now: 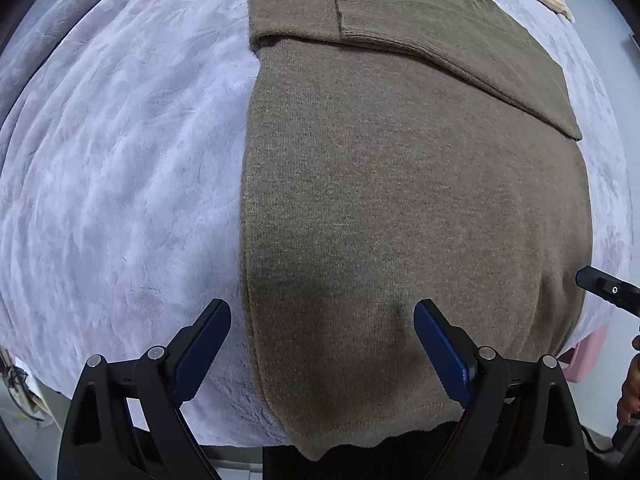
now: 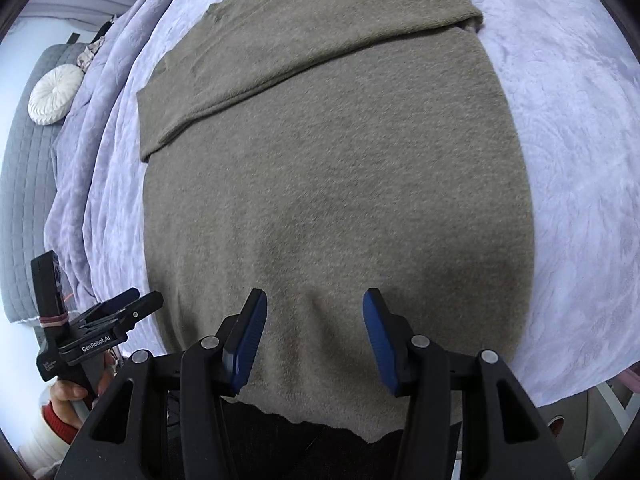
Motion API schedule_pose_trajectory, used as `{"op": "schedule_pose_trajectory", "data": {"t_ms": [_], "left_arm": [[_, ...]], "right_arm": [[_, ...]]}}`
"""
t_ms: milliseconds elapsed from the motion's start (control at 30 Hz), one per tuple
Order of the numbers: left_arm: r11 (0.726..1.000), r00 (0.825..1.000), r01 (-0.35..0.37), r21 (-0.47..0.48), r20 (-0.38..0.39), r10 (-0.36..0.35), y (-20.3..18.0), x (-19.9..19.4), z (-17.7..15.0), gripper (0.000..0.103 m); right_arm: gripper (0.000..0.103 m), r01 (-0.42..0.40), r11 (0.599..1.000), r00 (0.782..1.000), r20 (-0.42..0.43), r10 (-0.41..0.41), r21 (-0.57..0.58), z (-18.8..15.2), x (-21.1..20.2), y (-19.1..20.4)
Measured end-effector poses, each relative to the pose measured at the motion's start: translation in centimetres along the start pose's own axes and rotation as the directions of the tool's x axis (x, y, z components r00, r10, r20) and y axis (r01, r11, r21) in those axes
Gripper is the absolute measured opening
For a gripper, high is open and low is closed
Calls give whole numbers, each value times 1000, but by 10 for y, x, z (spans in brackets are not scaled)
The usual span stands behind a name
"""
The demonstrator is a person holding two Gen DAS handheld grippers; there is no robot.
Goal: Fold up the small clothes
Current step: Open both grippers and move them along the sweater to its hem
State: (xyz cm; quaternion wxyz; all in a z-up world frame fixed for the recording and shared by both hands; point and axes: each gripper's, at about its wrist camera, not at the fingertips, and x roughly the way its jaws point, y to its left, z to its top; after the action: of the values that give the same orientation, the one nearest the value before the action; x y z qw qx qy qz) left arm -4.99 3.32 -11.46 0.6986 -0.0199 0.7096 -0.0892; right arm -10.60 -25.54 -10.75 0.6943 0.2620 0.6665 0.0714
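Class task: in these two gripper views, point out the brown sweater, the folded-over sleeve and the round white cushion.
brown sweater (image 1: 400,208): left wrist view, middle of its body.
folded-over sleeve (image 1: 408,20): left wrist view, ribbed cuff end.
round white cushion (image 2: 56,94): right wrist view, its pleated centre.

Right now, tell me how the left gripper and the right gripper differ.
The left gripper stands with its jaws wide apart; the right gripper has its jaws at a narrower gap. The left gripper straddles the side edge of the brown sweater, one finger over the lilac blanket; the right gripper has both fingers over the sweater. Both are open, hold nothing, and sit near the sweater's bottom hem.
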Motion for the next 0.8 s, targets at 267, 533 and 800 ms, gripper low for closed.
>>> {"op": "schedule_pose_trajectory", "data": {"t_ms": [267, 533, 800], "left_arm": [[999, 1000, 11, 42, 2, -11, 9, -11, -9, 93], [993, 999, 33, 117, -21, -31, 26, -10, -31, 93], [988, 1000, 24, 153, -22, -21, 26, -4, -51, 93]], "right_arm": [[54, 14, 1000, 1000, -1, -14, -7, -13, 2, 17], [54, 32, 998, 999, 18, -33, 56, -43, 7, 25], [54, 47, 993, 999, 3, -47, 112, -69, 10, 15]]}}
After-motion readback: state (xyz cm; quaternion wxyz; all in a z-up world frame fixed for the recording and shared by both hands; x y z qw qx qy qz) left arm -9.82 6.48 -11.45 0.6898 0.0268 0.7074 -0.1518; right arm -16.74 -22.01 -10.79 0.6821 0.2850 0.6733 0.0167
